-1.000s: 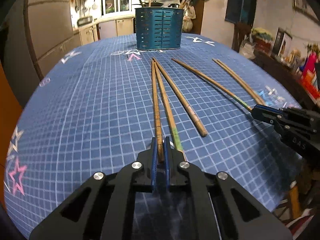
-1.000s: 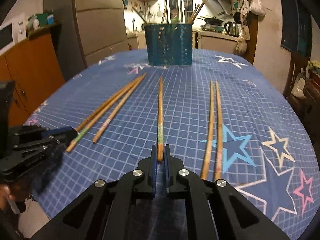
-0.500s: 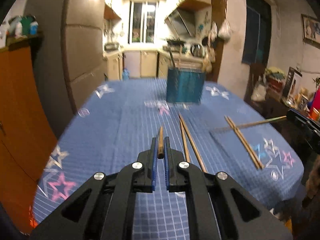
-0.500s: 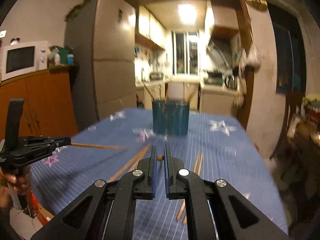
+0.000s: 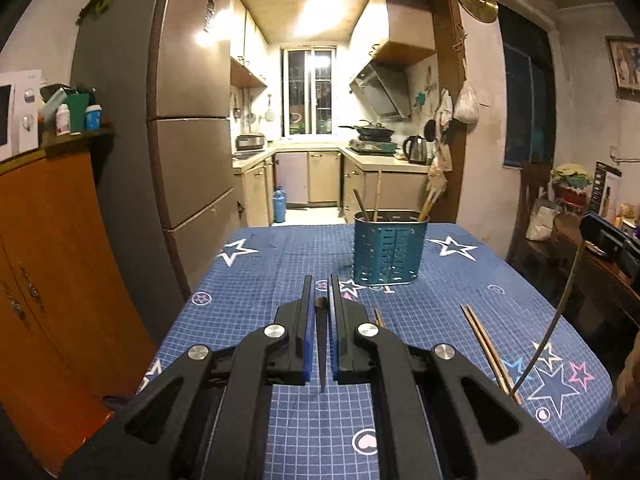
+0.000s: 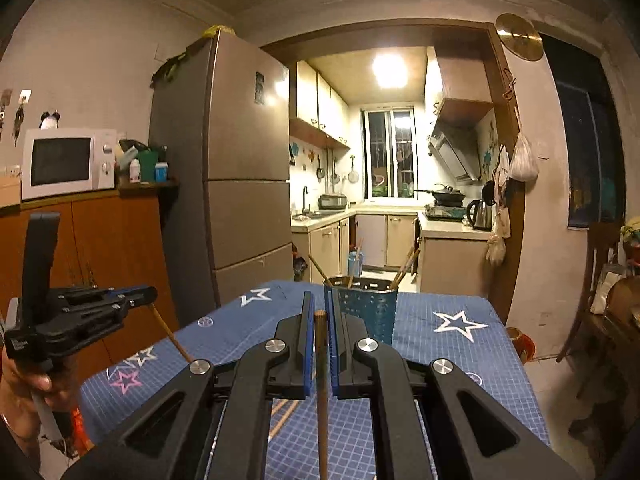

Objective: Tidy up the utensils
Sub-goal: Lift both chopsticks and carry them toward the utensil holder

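My left gripper (image 5: 319, 280) is shut on a wooden chopstick (image 5: 321, 344) that hangs down between its fingers, high above the table. My right gripper (image 6: 320, 296) is shut on another chopstick (image 6: 321, 380), also hanging down. A teal slotted utensil holder (image 5: 390, 248) with several chopsticks in it stands at the far middle of the table; it shows in the right wrist view (image 6: 362, 312) too. The left gripper (image 6: 136, 296) with its chopstick appears at the left of the right wrist view. The right gripper's chopstick (image 5: 560, 308) shows at the right of the left wrist view.
The table has a blue star-patterned cloth (image 5: 260, 280). A pair of chopsticks (image 5: 486, 348) and another chopstick (image 5: 378, 317) lie on it. A fridge (image 5: 168, 140) and an orange cabinet (image 5: 52, 260) stand left; a cluttered sideboard (image 5: 592, 240) stands right.
Both grippers have risen from the table, each lifting its chopstick, which now hangs downward. The views have tilted up from the tabletop to the room.
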A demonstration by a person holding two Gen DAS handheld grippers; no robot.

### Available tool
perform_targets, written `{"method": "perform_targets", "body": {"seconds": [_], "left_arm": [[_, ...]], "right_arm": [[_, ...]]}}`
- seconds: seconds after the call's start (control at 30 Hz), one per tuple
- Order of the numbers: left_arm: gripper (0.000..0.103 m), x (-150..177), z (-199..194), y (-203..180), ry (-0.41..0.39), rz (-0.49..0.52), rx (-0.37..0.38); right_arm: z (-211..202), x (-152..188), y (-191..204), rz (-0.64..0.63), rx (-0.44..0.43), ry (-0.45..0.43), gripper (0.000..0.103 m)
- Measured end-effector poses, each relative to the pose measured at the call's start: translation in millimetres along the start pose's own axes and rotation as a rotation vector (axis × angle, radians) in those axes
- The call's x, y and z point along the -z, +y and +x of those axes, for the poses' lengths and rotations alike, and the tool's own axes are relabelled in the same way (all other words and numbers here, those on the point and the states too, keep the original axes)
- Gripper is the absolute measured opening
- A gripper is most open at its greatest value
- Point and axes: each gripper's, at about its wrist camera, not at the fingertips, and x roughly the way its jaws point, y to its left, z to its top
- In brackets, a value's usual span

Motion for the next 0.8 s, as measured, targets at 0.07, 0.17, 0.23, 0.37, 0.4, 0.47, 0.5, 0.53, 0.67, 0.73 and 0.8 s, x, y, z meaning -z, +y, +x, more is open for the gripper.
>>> {"method": "perform_targets", "body": {"seconds": [0.07, 0.17, 0.23, 0.37, 0.4, 0.47, 0.5, 0.53, 0.67, 0.73, 0.8], "left_arm": [[0.005, -2, 1, -3, -0.002, 0.000, -0.023], [0.005, -5, 3, -6, -0.005, 0.004, -0.062], [0.005, -6, 3, -7, -0.012, 0.014, -0.098], [0.005, -5, 5, -7, -0.017, 0.024, -0.169], [0.005, -4, 5, -6, -0.020, 0.024, -0.180], [0.005, -6, 5, -4, -0.022, 0.025, -0.195], [0.005, -6, 5, -2, -0.023, 0.024, -0.199], [0.005, -6, 5, -1, -0.023, 0.025, -0.203], [0.005, -7, 4, -2, -0.023, 0.029, -0.215], [0.005, -7, 4, -1, -0.025, 0.030, -0.217], [0.005, -8, 5, -2, -0.026, 0.027, -0.215]], "right_arm": [[-1, -1, 0, 0.015, -0.008, -0.009, 0.008], [-1, -2, 2, 0.023, -0.009, -0.020, 0.008], [1, -3, 3, 0.019, -0.010, -0.019, 0.008], [4, -2, 6, 0.013, -0.010, -0.014, 0.008], [5, -2, 6, 0.012, -0.009, -0.013, 0.008], [6, -1, 6, 0.016, -0.010, -0.008, 0.008], [6, -1, 6, 0.015, -0.010, -0.006, 0.008], [7, -1, 6, 0.013, -0.008, -0.005, 0.008], [11, -1, 8, 0.004, 0.001, -0.001, 0.008], [15, -1, 7, 0.007, 0.003, 0.004, 0.008], [17, 0, 7, 0.010, 0.003, 0.007, 0.008]]}}
